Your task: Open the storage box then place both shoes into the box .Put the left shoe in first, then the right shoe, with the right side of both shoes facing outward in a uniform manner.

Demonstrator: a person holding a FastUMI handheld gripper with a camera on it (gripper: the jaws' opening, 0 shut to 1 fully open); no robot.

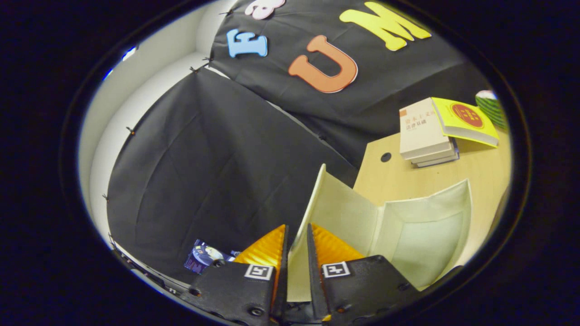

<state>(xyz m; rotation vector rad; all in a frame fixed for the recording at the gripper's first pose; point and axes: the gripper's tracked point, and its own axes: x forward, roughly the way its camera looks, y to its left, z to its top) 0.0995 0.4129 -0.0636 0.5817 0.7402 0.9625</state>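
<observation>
The tool [297, 242] is nearly closed, both fingers clamped on the thin cream lid [335, 206] of the box [421, 231], pinching its edge between them. The lid stands raised, and the box's pale inside shows just ahead on the desk [408, 179]. Beyond it, books [428, 133] lie stacked near the black cloth wall [204, 167].

You see pale wooden table [408, 181] against black cloth wall [217, 163]. Small dark round hole [386, 157] in tabletop near wall. Stack of books [426, 136] lies beyond hole; yellow book [466, 121] rests tilted on stack's far side. Green striped object [491, 106] sits behind yellow book, kind unclear to you. Blue printed card [202, 257] lies low by cloth.
</observation>
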